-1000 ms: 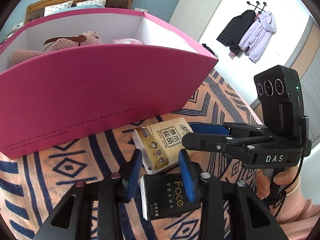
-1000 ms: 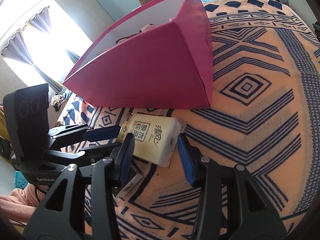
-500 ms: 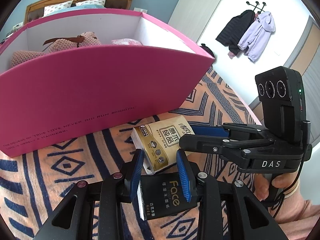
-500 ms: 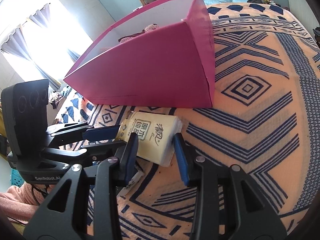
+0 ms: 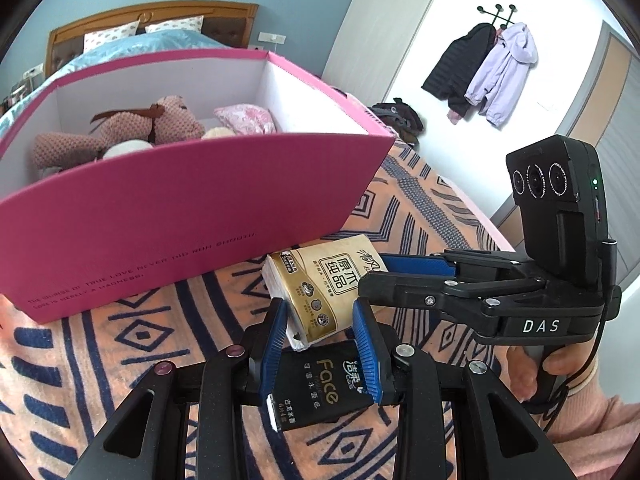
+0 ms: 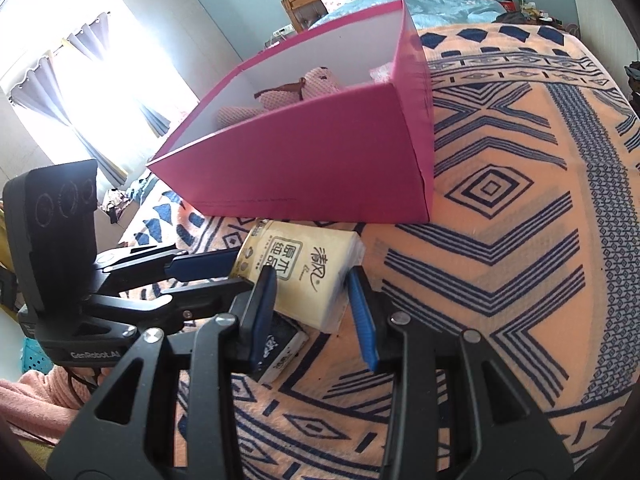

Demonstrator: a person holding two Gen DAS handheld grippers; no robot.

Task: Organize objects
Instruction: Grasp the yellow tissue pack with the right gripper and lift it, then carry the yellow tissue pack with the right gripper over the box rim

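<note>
A beige tissue pack (image 6: pixel 300 268) lies tilted in front of the pink box (image 6: pixel 312 160), and my right gripper (image 6: pixel 312 280) is shut on it, one blue pad against each side. Partly under it sits a black tissue pack (image 5: pixel 320 388) marked "Face", with my left gripper (image 5: pixel 320 312) shut on its sides. In the left wrist view the beige tissue pack (image 5: pixel 324 280) overlaps the black one's far end, and the right gripper (image 5: pixel 374 274) reaches in from the right. The black pack (image 6: pixel 276 348) is mostly hidden in the right wrist view.
The open pink box (image 5: pixel 160 220) holds a knitted teddy bear (image 5: pixel 160 120) and a small pink pillow (image 5: pixel 244 118). Everything rests on an orange and blue patterned bedspread (image 6: pixel 500 280). A person's hand (image 5: pixel 520 376) holds the right gripper's handle. Coats (image 5: pixel 492 68) hang on the far wall.
The right gripper's jaws have narrowed onto the beige pack. Both views now look a little more down into the pink box, showing more of the bear.
</note>
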